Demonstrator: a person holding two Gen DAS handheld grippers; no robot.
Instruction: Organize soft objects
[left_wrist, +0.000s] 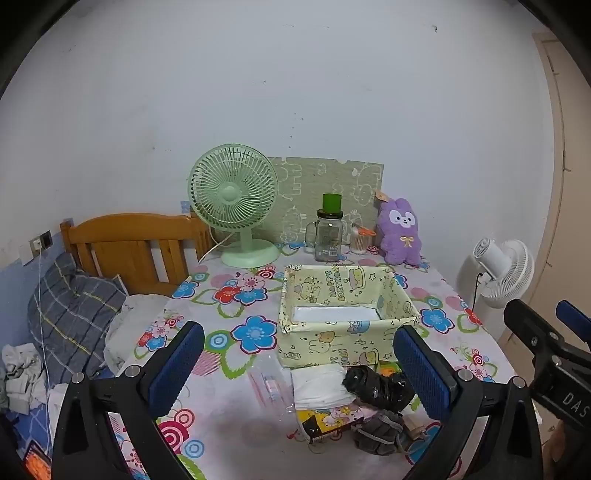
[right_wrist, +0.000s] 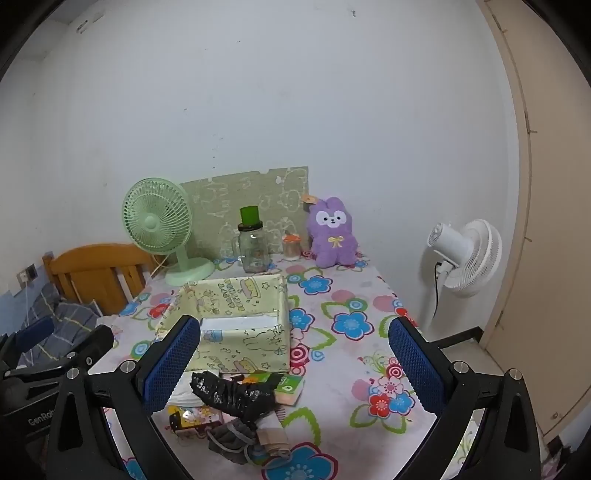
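My left gripper and my right gripper both hung above the table's near edge, jaws spread wide with nothing between the blue pads. The yellow fabric bin sat mid-table on the flowered tablecloth. Just in front of the bin lay the soft things in a small heap: a folded white cloth, a crumpled black bag, a grey bundle. Behind the bin stood a glass jar and a purple plush rabbit.
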